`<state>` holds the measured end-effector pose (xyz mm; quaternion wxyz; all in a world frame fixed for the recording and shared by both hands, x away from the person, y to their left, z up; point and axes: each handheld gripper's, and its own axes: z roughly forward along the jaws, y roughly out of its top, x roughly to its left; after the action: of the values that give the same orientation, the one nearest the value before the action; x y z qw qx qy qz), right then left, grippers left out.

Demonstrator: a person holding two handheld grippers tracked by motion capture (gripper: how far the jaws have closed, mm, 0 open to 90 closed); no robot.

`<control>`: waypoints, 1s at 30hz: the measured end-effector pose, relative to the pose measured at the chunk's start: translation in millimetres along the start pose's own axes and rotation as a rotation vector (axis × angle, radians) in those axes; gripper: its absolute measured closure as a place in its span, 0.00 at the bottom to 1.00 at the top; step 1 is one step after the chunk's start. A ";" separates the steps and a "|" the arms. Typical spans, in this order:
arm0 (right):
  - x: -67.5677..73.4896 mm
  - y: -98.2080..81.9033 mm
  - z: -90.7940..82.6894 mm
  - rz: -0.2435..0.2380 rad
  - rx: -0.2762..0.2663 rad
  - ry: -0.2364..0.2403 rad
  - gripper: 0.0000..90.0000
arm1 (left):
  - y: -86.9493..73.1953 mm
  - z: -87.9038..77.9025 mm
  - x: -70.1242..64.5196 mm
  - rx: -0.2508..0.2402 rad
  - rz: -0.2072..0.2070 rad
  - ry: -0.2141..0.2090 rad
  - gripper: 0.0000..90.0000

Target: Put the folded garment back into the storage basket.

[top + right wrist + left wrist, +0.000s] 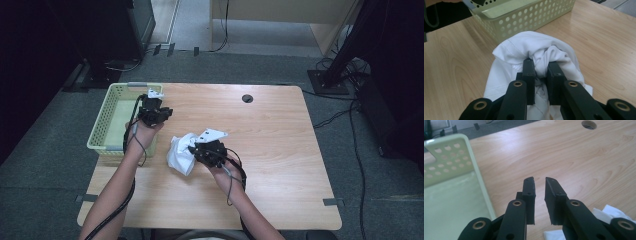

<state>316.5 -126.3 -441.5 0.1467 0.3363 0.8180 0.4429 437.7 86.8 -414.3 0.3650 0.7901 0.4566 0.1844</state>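
Note:
A crumpled white cloth (179,155) lies bunched on the wooden table (280,150), just right of a pale green perforated basket (107,120). My right gripper (194,148) is shut on a fold of the cloth (524,45); in the right gripper view its jaws (541,62) pinch the fabric between them. My left gripper (161,111) hovers at the basket's right rim. In the left gripper view its jaws (540,180) stand slightly apart over bare wood with nothing between them. A corner of the cloth (610,211) shows behind them at the lower right.
The basket (449,157) looks empty inside and stands at the table's left edge, with its wall (529,15) right behind the cloth. A round cable hole (247,98) sits near the table's far edge. Cables trail from both grippers along the forearms.

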 end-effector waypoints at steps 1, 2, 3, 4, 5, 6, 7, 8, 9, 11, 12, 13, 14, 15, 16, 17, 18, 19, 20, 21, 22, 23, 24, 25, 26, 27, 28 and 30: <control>1.5 -1.2 -0.6 0.001 -0.001 0.002 0.90 | -2.2 0.1 -1.0 0.003 0.001 0.002 0.87; 3.4 -2.5 -1.2 0.000 -0.002 0.002 0.90 | -4.3 0.5 -1.9 0.004 0.001 0.003 0.86; 5.7 -3.9 -1.7 -0.004 -0.004 0.002 0.90 | -6.0 0.7 -2.3 0.007 -0.002 0.001 0.85; 8.0 -5.5 -2.2 -0.008 -0.003 0.000 0.90 | -7.7 0.3 -2.8 0.007 -0.007 -0.001 0.83; 9.8 -7.2 -2.7 -0.010 -0.002 0.001 0.90 | -9.4 -0.2 -3.3 0.004 -0.005 -0.003 0.83; 11.4 -8.9 -3.3 -0.013 -0.002 0.001 0.90 | -9.4 -0.2 -3.3 0.004 -0.005 -0.003 0.81; 13.1 -10.6 -3.9 -0.016 -0.002 0.001 0.90 | -12.9 -1.6 -4.7 0.004 -0.003 -0.002 0.79; 14.7 -12.4 -4.5 -0.018 0.000 -0.001 0.90 | -14.7 -2.0 -5.6 0.006 -0.002 0.002 0.78; 15.8 -14.1 -5.0 -0.018 0.000 0.002 0.90 | -16.6 -2.3 -6.6 0.010 0.007 0.011 0.76; 18.1 -17.5 -5.5 -0.012 -0.003 0.005 0.90 | -21.0 -1.8 -8.7 0.015 0.010 0.013 0.73; 18.9 -19.4 -5.4 -0.011 -0.001 0.007 0.90 | -23.7 -1.3 -9.9 0.016 0.009 0.012 0.71; 19.9 -21.4 -5.2 -0.011 0.000 0.009 0.90 | -26.7 -0.8 -11.0 0.019 0.006 0.012 0.70; 20.7 -23.4 -4.9 -0.011 0.002 0.008 0.90 | -30.3 -0.6 -12.0 0.015 -0.002 0.008 0.68; 21.2 -25.3 -4.8 -0.007 0.001 0.010 0.90 | -33.7 -0.2 -12.8 0.010 -0.017 0.003 0.67; 21.9 -27.2 -4.9 0.002 -0.003 0.012 0.90 | -36.4 -0.1 -14.1 0.009 -0.017 0.009 0.64; 22.7 -29.2 -4.9 0.008 -0.005 0.014 0.90 | -38.2 -1.1 -16.0 -0.007 -0.007 0.017 0.63; 23.6 -31.1 -5.1 0.009 -0.006 0.015 0.90 | -38.8 -2.3 -17.6 -0.009 -0.014 0.016 0.62; 25.0 -33.1 -5.1 0.014 -0.005 0.017 0.90 | -39.2 -3.6 -20.1 -0.012 -0.028 0.011 0.60; 26.4 -35.2 -5.2 0.014 -0.004 0.018 0.90 | -40.2 -5.0 -23.4 -0.017 -0.022 0.007 0.60; 28.0 -37.4 -5.4 0.015 -0.003 0.017 0.90 | -41.5 -6.0 -27.2 -0.023 -0.012 0.004 0.59; 29.3 -39.7 -5.7 0.015 -0.002 0.015 0.90 | -43.1 -5.7 -30.2 -0.024 -0.010 -0.003 0.59; 30.3 -42.1 -5.8 0.017 -0.003 0.015 0.90 | -44.9 -5.1 -32.3 -0.017 -0.010 -0.012 0.58; 31.0 -44.4 -5.8 0.021 -0.003 0.015 0.90 | -47.3 -3.7 -34.3 -0.016 -0.011 -0.019 0.58; 31.1 -46.6 -5.9 0.024 0.000 0.017 0.90 | -49.7 -2.2 -35.8 -0.012 -0.011 -0.021 0.58; 30.7 -48.8 -6.0 0.027 0.002 0.018 0.90 | -52.4 -0.5 -36.5 -0.007 -0.015 -0.025 0.58; 30.6 -50.9 -6.0 0.034 0.004 0.017 0.90 | -55.4 1.4 -36.7 -0.006 -0.024 -0.030 0.57; 29.9 -53.0 -6.2 0.035 0.004 0.018 0.90 | -58.2 3.1 -37.0 -0.003 -0.031 -0.029 0.57; 29.7 -56.9 -6.5 0.047 0.005 0.021 0.90 | -60.5 2.8 -41.6 -0.021 -0.010 -0.008 0.55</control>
<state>267.4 -131.9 -483.0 0.1268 0.3514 0.8124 0.4477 382.5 69.2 -459.6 0.3760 0.7846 0.4572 0.1844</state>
